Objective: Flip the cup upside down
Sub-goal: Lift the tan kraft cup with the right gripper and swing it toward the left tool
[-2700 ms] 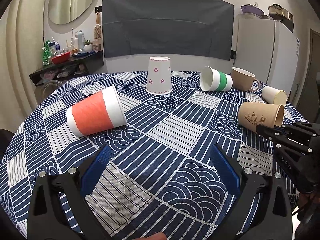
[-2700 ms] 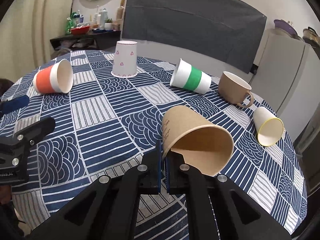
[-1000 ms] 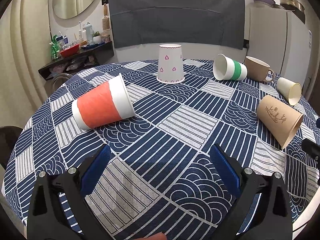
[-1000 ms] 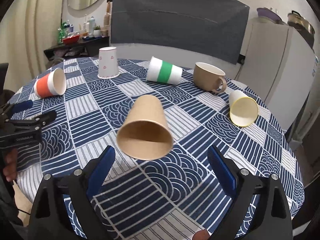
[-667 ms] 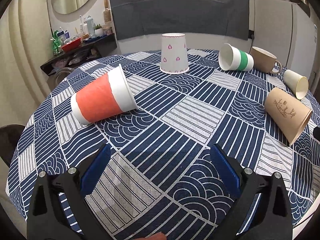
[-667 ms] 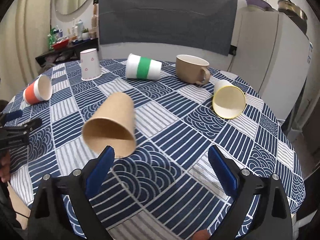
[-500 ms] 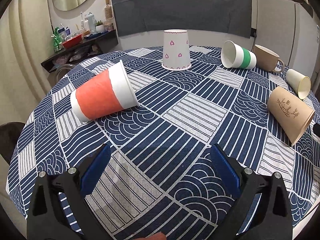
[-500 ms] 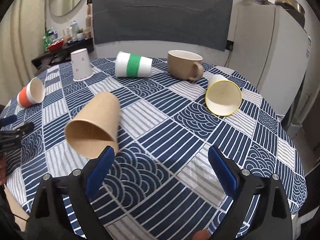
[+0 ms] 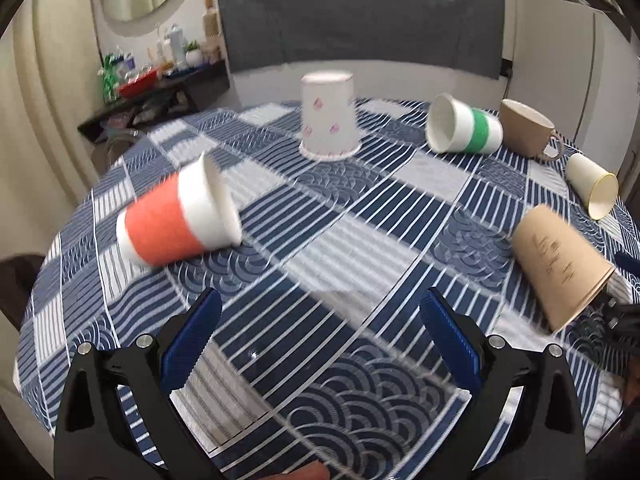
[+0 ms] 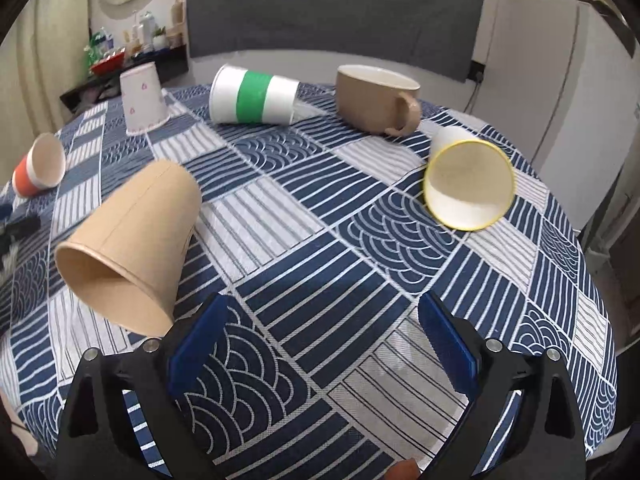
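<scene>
In the left wrist view, the left gripper (image 9: 318, 330) has its jaws wide apart with nothing in them, and the brown paper cup (image 9: 560, 264) is tipped over at about 3 o'clock on the blue patterned tabletop (image 9: 344, 248), with the orange cup (image 9: 176, 220) lying on its side at 10 o'clock. In the right wrist view, the right gripper (image 10: 320, 336) also has its jaws wide apart and empty, and the brown paper cup (image 10: 132, 236) sits at 9 o'clock with its mouth toward the camera, while the yellow-rimmed cup (image 10: 468, 182) lies at 2 o'clock.
</scene>
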A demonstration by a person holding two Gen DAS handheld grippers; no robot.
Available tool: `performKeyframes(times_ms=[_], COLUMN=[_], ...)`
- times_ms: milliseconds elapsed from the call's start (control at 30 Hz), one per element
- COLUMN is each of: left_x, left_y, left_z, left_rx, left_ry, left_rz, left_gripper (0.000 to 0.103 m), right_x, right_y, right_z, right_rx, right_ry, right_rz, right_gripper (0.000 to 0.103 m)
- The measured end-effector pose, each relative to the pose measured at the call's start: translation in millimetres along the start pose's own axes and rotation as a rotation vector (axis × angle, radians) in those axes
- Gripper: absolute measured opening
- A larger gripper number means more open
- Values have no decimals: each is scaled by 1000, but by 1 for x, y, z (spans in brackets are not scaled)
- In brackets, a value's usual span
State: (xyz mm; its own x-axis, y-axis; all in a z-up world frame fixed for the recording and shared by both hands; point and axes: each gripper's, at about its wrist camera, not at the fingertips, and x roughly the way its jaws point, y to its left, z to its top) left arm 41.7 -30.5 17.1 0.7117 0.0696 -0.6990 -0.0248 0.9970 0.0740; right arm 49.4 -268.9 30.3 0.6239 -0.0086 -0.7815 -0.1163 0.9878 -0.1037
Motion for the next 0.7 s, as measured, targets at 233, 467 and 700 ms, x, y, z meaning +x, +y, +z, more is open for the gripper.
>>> performKeyframes(times_ms=[233,467,700], left_x=[-14,-9,20], left_y=[-64,-110,-132], left_z=[40,73,78], left_rx=[140,182,173], left_ry=[-6,36,198], left_rz=[-82,-122,-173], left_gripper=[97,97,97], right_x=[7,9,5], right_y=[-11,-12,-17], right_z=[0,-1,-3], right_rx=[60,76,97], right_ry=[37,44,23], right_rz=[75,91,102], right_gripper=[95,95,95])
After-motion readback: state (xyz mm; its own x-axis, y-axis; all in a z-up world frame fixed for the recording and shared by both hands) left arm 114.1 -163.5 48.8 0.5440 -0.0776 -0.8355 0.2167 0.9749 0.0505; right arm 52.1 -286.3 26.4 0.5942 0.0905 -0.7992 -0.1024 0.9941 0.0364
